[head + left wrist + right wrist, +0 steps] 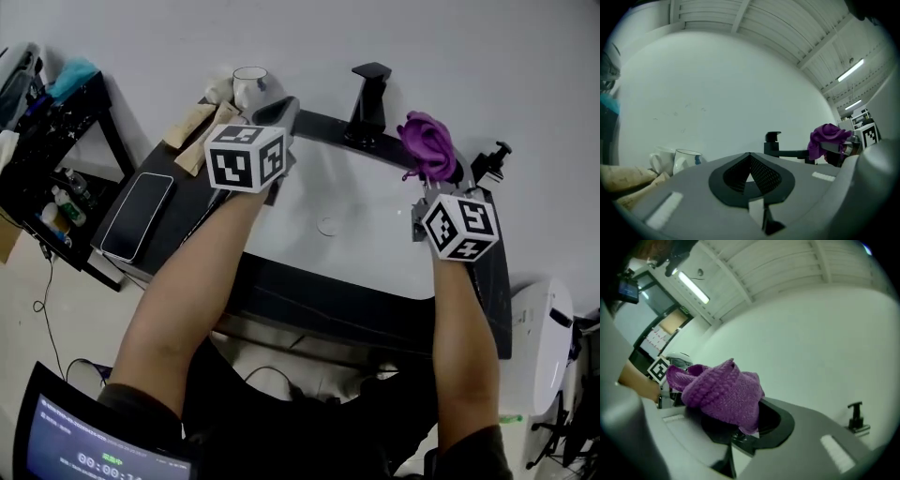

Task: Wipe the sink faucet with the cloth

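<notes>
White wall (450,47) backs a dark counter (328,300) holding a white sink (366,202). A purple cloth (719,390) is pinched in the right gripper (740,427), bunched over its tips; the black faucet (370,94) stands ahead and just left of that claw, untouched. The left gripper (750,161) is pressed together, empty. The cloth's loose bulk should be laid against the faucet and drawn along it, with the jaws firmly clamped.

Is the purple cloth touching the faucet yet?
Apart. The head view shows a strip of counter between the faucet and the purple cloth, which the right gripper holds beside it.
</notes>
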Motion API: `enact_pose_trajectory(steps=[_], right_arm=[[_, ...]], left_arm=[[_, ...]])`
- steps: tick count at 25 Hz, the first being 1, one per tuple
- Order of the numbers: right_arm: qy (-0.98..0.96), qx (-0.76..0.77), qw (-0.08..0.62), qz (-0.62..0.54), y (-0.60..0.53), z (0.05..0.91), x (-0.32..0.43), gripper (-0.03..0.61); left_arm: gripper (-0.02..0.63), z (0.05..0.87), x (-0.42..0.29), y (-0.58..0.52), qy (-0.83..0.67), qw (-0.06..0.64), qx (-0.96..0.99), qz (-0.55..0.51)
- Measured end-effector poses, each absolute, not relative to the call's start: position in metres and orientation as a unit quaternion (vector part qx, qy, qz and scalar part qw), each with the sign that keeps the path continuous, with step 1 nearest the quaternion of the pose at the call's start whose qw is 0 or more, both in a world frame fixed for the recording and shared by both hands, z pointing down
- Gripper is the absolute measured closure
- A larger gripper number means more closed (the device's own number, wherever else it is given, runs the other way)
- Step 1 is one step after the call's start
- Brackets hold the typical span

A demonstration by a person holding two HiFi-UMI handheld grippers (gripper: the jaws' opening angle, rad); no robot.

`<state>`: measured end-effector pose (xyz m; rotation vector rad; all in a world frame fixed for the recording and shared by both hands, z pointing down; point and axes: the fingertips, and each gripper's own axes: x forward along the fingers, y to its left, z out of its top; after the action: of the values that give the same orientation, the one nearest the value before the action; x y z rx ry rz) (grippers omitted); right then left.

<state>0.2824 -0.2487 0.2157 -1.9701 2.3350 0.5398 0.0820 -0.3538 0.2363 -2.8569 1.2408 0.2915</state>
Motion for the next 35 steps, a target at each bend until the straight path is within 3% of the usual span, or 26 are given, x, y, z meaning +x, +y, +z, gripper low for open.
enact_pose_trajectory(steps=[6,17,27,35], right_arm=[[0.767,-0.637,-0.005,0.07,-0.265,0.259,0.294,0.522],[0.792,-0.601,-0.089,0.054,-0.265,0.288,0.262,0.518],[0.775,-0.63,-0.044,0.026,-0.268,0.284,0.285,0.518],[0.771,-0.634,-0.049,0.023,-0.268,0.285,0.288,0.518]], left_arm=[[0.597,0.242,0.103,-0.344,0.382,0.041,-0.921,0.059],[0.597,0.247,0.09,-0.356,0.397,0.026,-0.916,0.052],[0.597,0.25,0.108,-0.345,0.371,0.042,-0.927,0.041],[0.597,0.25,0.11,-0.343,0.363,0.045,-0.93,0.038]])
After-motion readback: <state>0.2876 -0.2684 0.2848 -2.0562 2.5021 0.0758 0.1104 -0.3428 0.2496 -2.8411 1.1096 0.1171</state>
